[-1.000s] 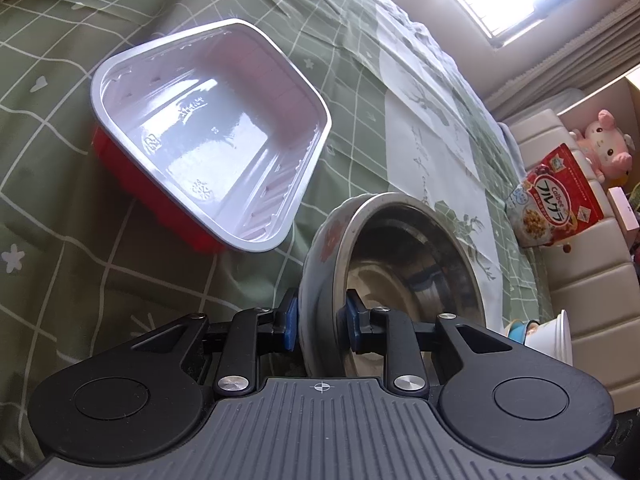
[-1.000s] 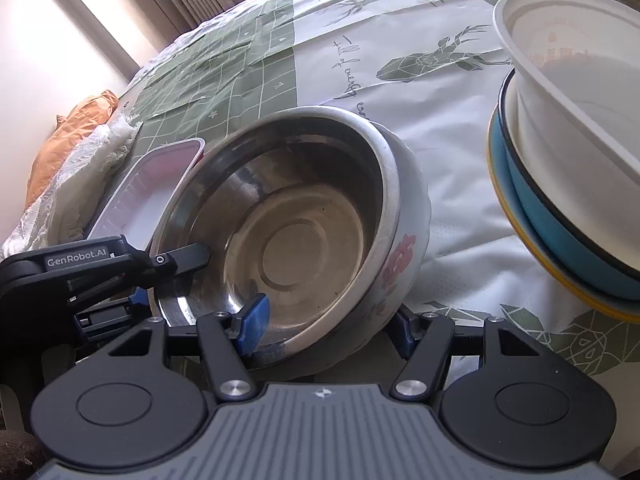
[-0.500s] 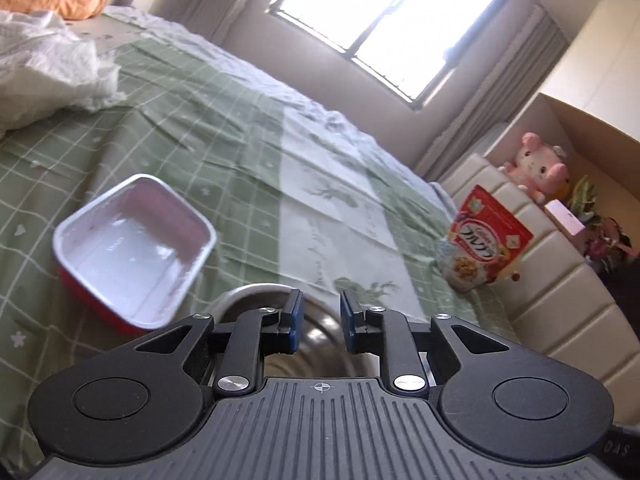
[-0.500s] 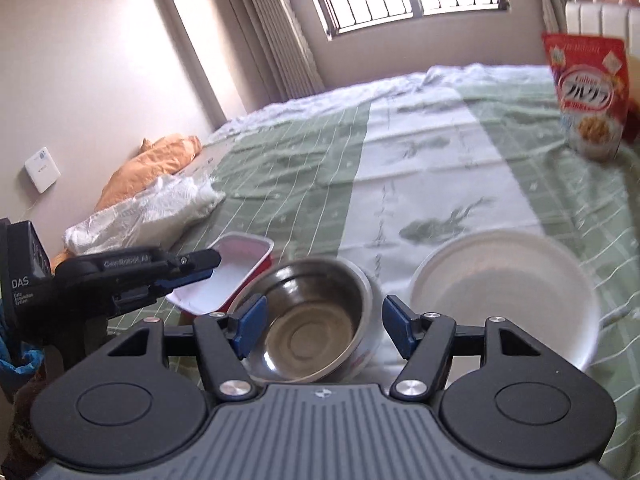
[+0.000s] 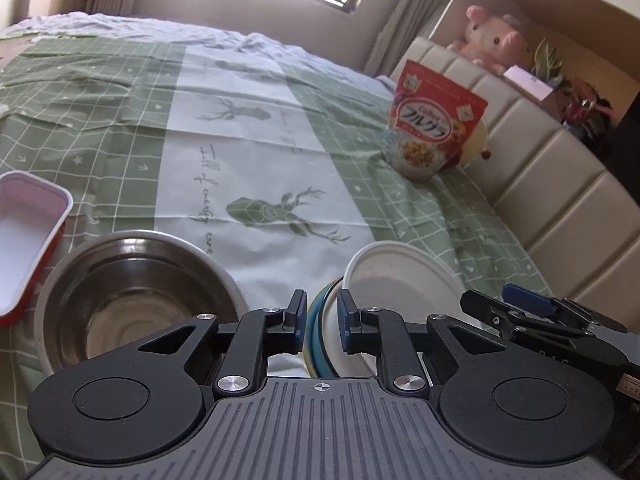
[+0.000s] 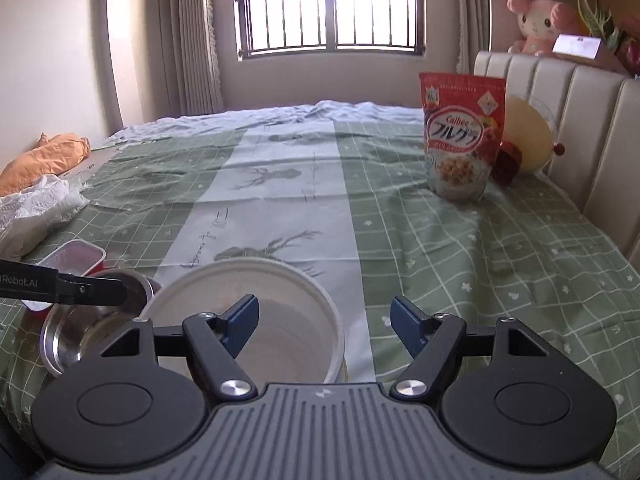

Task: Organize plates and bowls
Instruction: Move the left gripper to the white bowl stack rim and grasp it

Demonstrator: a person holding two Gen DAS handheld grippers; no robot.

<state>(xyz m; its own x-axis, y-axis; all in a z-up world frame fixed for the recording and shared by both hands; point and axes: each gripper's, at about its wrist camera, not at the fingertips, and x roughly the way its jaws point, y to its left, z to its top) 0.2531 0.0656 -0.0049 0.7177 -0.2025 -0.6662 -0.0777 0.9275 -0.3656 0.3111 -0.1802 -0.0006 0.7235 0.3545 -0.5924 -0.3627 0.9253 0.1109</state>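
1. Sunlit bedroom: a bed point(image 6: 460, 240) with a green checked cover and a pale centre strip carries everything; a barred window point(image 6: 332, 8) sits past its far edge and a padded headboard point(image 6: 560, 128) runs along its right edge.
2. Near the bed's near edge the steel bowl point(image 5: 132, 292) stands upright on the pale strip, empty, with nothing gripping it.
3. Just left of it, close to the bed's left edge, lies the red tray point(image 5: 24, 236) with a white inside; their rims look very close, and contact cannot be told.
4. To the right of the steel bowl, with a strip of bare cover between, the white bowl point(image 6: 256, 312) sits nested in a blue bowl point(image 5: 318, 332), which rests on a yellow-rimmed plate point(image 5: 306, 354).
5. The left tool point(image 5: 319, 322) hovers above that stack's left rim; its jaws are closing to a narrow gap, with nothing pressed between the pads.
6. The right tool point(image 6: 324, 326) hangs over the white bowl; its jaws are opening wide and hold nothing.
7. A cereal bag point(image 6: 460, 136) stands upright far back by the headboard, with a yellow round thing point(image 6: 524, 136) behind it.
8. White crumpled cloth point(image 6: 36, 212) and an orange bundle point(image 6: 44, 156) crowd the left edge.
9. The bed's middle and right half lie open, well apart from all the dishes.
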